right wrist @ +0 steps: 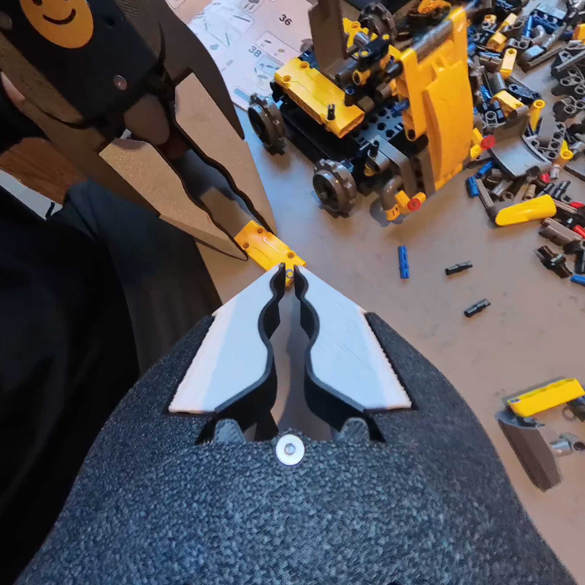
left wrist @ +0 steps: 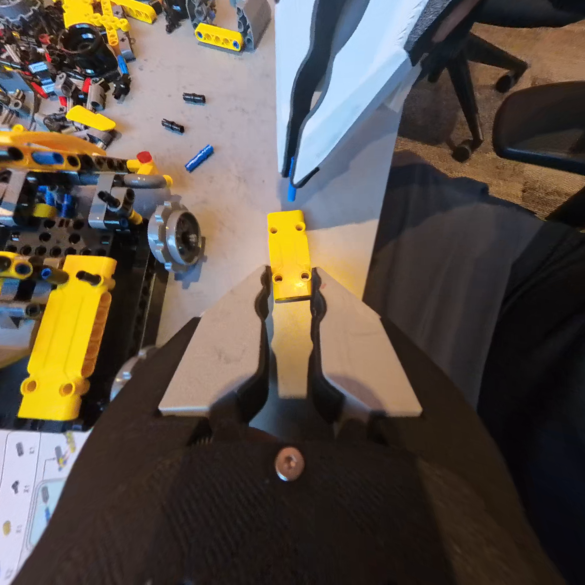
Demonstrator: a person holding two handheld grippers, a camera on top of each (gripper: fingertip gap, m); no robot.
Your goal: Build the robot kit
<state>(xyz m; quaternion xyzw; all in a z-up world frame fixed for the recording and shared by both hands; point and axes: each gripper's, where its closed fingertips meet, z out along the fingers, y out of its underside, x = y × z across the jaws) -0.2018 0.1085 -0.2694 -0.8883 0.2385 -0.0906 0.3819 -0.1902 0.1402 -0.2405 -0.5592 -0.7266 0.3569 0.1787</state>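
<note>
Left gripper: fingers closed on the near end of a yellow panel, centre of frame, near the bench edge. Right gripper: fingers pinched on a small blue pin (only its tip shows), just beside the panel's far end. Half-built yellow model upper right in the right wrist view; 2 black pins and loose parts around it.

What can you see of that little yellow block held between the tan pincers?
The yellow panel is a flat, oblong piece of glossy plastic with a round hole near each corner and shallow moulded grooves. The left gripper is shut on its near end; its far end points at the right gripper, which pinches a small blue pin just beyond it, above the table edge.
</note>
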